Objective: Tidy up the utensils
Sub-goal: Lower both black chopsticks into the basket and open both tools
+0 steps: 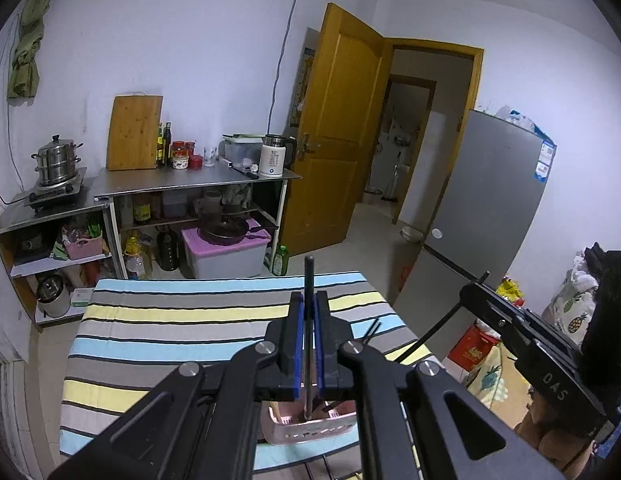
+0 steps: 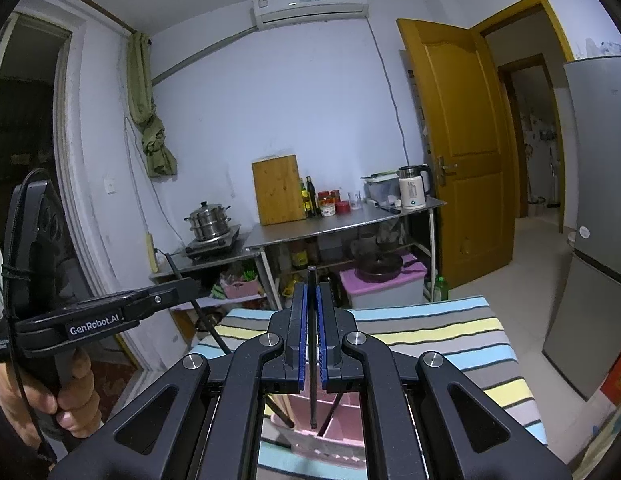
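Left wrist view shows the left gripper (image 1: pixel 309 306) clamped tight on a thin black chopstick (image 1: pixel 309 280), which stands upright between the blue pads (image 1: pixel 297 344) with its lower end over a pink utensil basket (image 1: pixel 310 426) on the striped worktop (image 1: pixel 182 320). Right wrist view shows the right gripper (image 2: pixel 311 304) likewise pinched shut on a second black chopstick (image 2: pixel 311 280) (upright too), its lower tip hanging above the same pink basket, where other dark sticks lean.

A striped cloth (image 1: pixel 190 320) covers the table, with a pink basket (image 1: pixel 310 432) on it.
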